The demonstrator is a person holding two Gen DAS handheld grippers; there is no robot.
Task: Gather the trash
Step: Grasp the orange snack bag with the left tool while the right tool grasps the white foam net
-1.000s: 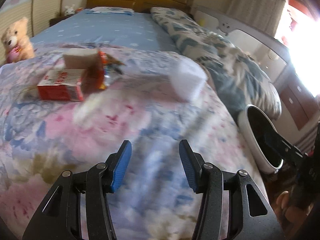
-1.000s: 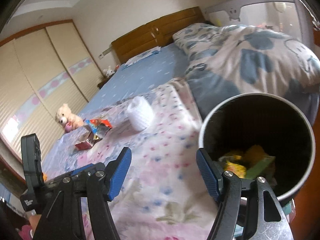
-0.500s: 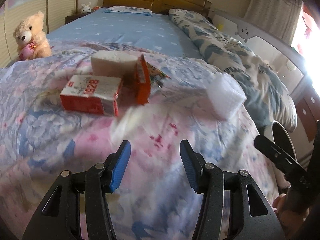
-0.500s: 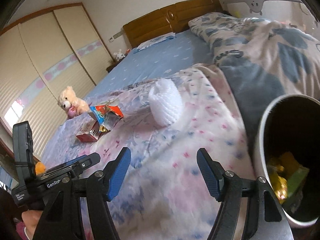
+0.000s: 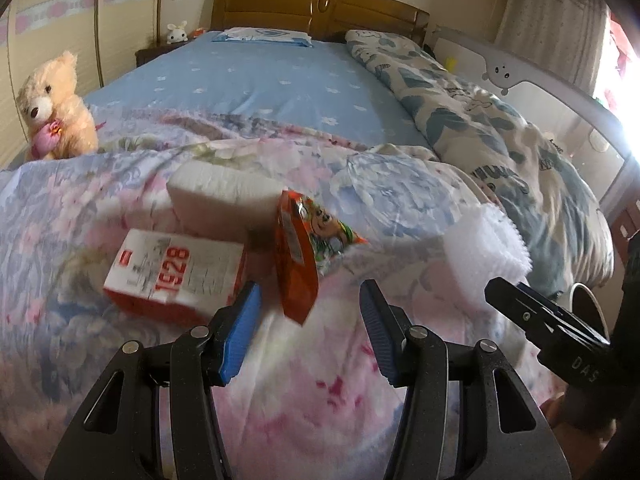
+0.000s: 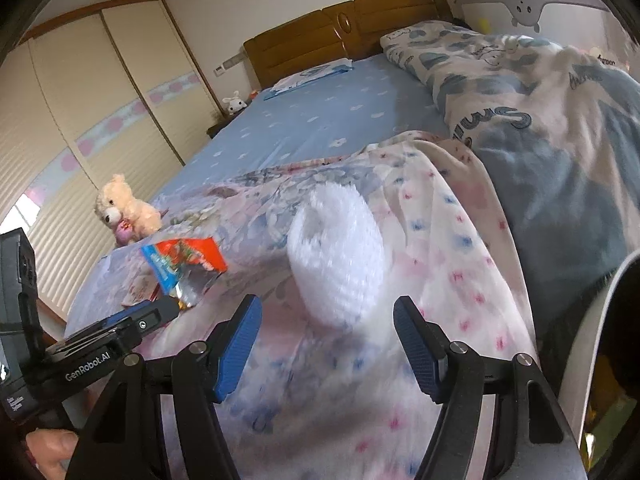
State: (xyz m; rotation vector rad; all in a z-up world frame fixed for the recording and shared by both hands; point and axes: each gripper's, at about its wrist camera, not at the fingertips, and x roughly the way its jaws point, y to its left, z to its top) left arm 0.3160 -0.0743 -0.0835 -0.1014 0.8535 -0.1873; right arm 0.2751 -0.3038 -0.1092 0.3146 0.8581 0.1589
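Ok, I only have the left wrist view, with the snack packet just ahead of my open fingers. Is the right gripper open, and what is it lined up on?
Observer: The right gripper is open and empty. The white foam roll lies just ahead of it, roughly centred between the fingers and not touched.
Operator: Where is the bin from there?
Observer: The bin sits at the far right of the right wrist view, beside the bed, with something yellowish low inside.
Operator: Anything on the packet I can't see?
Observer: From that side, the snack packet shows a blue face and a silvery crumpled end.
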